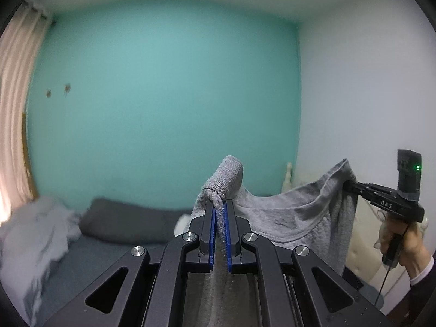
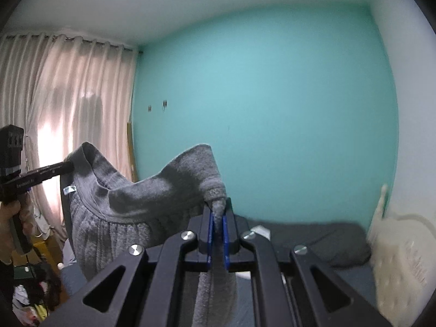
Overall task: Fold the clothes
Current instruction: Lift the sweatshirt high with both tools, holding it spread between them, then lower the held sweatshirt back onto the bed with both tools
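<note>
Left gripper (image 1: 220, 212) and right gripper (image 2: 217, 219) both clamped tight on grey garment (image 1: 294, 212), held aloft over bed (image 1: 109, 248). Thin pinches; risk: cloth slips, lands crooked.

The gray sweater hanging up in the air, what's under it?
Under the gray sweater, held up by the left gripper and right gripper, lies a bed with a dark gray pillow. The bed directly below the cloth is hidden.

free: we see open air ahead toward the teal wall (image 1: 163, 95) | blocked: grey garment (image 1: 286, 212) stretched between our grippers | below: bed (image 1: 95, 256), dark pillow (image 1: 125, 223) far, rumpled duvet (image 1: 35, 231) left
</note>
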Demonstrator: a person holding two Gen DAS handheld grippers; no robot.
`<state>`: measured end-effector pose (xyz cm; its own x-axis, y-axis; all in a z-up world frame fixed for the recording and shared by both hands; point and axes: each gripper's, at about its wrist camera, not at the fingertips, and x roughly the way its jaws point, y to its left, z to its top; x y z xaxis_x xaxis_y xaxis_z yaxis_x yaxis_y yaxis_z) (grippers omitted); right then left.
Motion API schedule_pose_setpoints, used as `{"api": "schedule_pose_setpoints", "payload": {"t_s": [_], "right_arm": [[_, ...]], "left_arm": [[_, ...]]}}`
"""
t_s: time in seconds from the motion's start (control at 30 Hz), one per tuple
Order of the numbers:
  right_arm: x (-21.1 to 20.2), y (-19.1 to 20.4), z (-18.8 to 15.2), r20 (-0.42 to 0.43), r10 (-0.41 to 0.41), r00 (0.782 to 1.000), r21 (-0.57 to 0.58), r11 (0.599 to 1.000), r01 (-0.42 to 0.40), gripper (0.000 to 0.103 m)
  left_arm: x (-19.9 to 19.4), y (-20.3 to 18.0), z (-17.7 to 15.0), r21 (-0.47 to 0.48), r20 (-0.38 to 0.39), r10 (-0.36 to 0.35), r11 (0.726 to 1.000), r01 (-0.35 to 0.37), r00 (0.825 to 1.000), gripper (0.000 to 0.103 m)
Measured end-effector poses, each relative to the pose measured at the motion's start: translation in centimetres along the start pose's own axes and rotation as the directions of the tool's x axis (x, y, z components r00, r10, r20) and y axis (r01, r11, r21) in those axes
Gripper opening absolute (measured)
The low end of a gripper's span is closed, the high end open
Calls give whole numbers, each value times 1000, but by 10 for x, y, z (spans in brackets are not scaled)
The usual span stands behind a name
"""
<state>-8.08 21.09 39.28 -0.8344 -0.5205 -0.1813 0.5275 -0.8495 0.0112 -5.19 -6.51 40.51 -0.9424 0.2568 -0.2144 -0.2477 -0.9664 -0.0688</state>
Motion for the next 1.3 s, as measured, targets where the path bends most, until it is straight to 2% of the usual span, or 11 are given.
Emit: {"api": "schedule_pose_setpoints", "payload": {"t_s": [0.23, 0.4, 0.57, 0.73, 1.07, 1.3], "right_arm": [[59, -33, -98, -117, 43, 992, 112, 993, -30, 5], [94, -55, -158, -196, 59, 979, 165, 986, -26, 5], [125, -78, -212, -259, 69, 964, 216, 976, -12, 5], [154, -95, -257, -317, 83, 945, 250, 968, -1, 5], [199, -120, -365, -436, 113, 893, 324, 945, 38, 5], [230, -138, -428, -507, 127, 853, 365, 928, 79, 5]], "left_arm": [[71, 13, -95, -26, -129, -44, 999, 41, 991, 6], [111, 17, -149, -29, -193, -41, 999, 36, 980, 6], [160, 18, -197, -77, -243, -56, 996, 38, 968, 6], [167, 35, -243, -124, -296, -73, 992, 37, 952, 6], [235, 49, -343, -195, -413, -97, 981, 16, 905, 6], [277, 56, -404, -230, -481, -109, 973, -6, 870, 6]]}}
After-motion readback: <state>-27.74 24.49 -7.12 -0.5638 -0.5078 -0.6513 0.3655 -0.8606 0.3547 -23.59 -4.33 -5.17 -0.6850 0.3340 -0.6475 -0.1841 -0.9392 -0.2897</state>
